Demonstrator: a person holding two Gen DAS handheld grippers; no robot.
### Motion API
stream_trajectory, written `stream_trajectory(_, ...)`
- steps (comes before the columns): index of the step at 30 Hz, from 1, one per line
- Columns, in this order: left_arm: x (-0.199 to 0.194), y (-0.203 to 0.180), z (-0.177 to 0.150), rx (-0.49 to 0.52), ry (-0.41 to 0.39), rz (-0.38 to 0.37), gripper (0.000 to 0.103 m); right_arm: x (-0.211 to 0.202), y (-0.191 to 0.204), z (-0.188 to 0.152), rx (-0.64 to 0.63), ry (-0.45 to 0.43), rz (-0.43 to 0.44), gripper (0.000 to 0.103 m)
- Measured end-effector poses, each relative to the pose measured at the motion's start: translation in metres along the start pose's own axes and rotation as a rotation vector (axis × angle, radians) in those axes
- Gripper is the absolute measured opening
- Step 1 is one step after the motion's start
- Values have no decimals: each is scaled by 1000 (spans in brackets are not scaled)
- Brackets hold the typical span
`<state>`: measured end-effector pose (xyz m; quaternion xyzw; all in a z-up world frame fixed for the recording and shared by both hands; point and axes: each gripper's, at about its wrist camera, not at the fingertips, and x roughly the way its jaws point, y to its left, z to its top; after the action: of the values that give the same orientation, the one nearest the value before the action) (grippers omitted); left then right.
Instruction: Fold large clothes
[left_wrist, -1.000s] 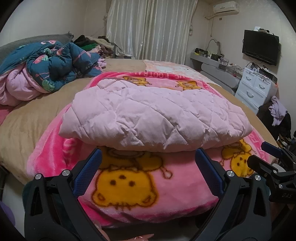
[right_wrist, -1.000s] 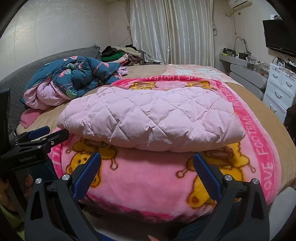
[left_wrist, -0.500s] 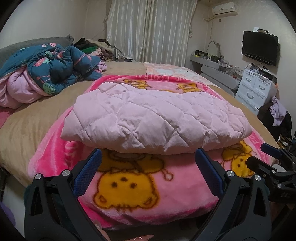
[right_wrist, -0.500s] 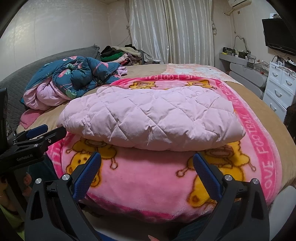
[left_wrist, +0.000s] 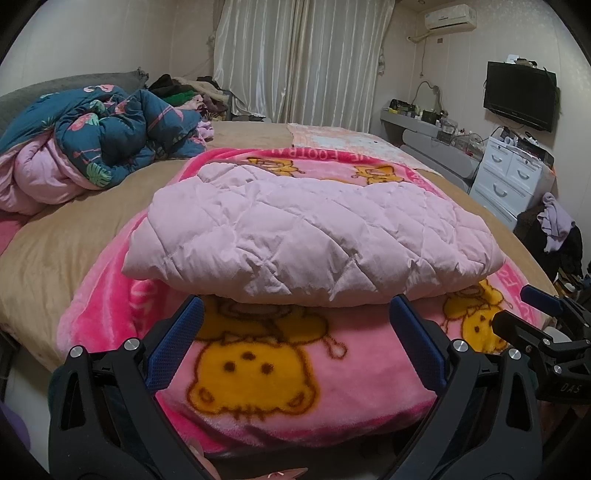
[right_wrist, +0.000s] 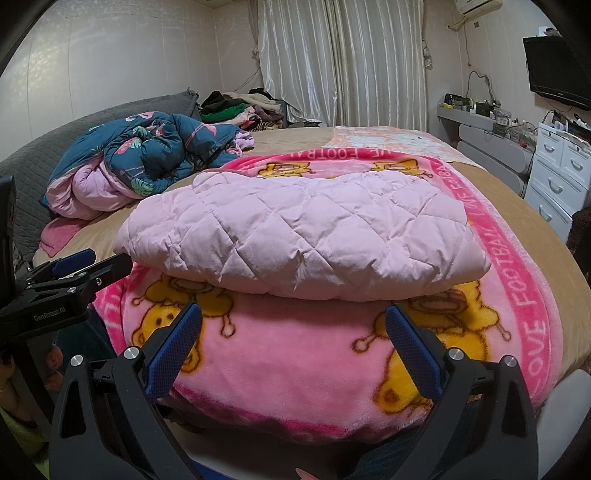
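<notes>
A pale pink quilted jacket (left_wrist: 310, 236) (right_wrist: 303, 232) lies folded into a thick rectangle on a pink cartoon-print blanket (left_wrist: 266, 369) (right_wrist: 295, 365) spread over the bed. My left gripper (left_wrist: 295, 321) hovers just short of the jacket's near edge, open, with nothing between its blue-padded fingers. My right gripper (right_wrist: 293, 325) hangs open and empty in the same way before the near edge. In the left wrist view the right gripper (left_wrist: 532, 310) appears at the right edge. The left gripper (right_wrist: 85, 262) shows at the left of the right wrist view.
A crumpled teal and pink duvet (left_wrist: 103, 144) (right_wrist: 147, 155) is heaped at the bed's left. Piled clothes (right_wrist: 236, 107) sit by the curtains. White drawers (left_wrist: 513, 177), a shelf and a wall TV (left_wrist: 521, 96) stand on the right. A chair with clothes (left_wrist: 554, 232) is near the bed's right edge.
Both views have shifted slightly relative to the bed; the folded jacket has kept its shape and place. Both grippers stayed open and empty.
</notes>
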<state>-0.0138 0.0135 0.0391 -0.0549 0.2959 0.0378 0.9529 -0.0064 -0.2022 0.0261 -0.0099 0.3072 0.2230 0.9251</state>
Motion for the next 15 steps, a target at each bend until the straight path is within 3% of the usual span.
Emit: stream_trajectory(15,0,-1,-1,5,1,6,94,0,0,1,-1,0,1,99)
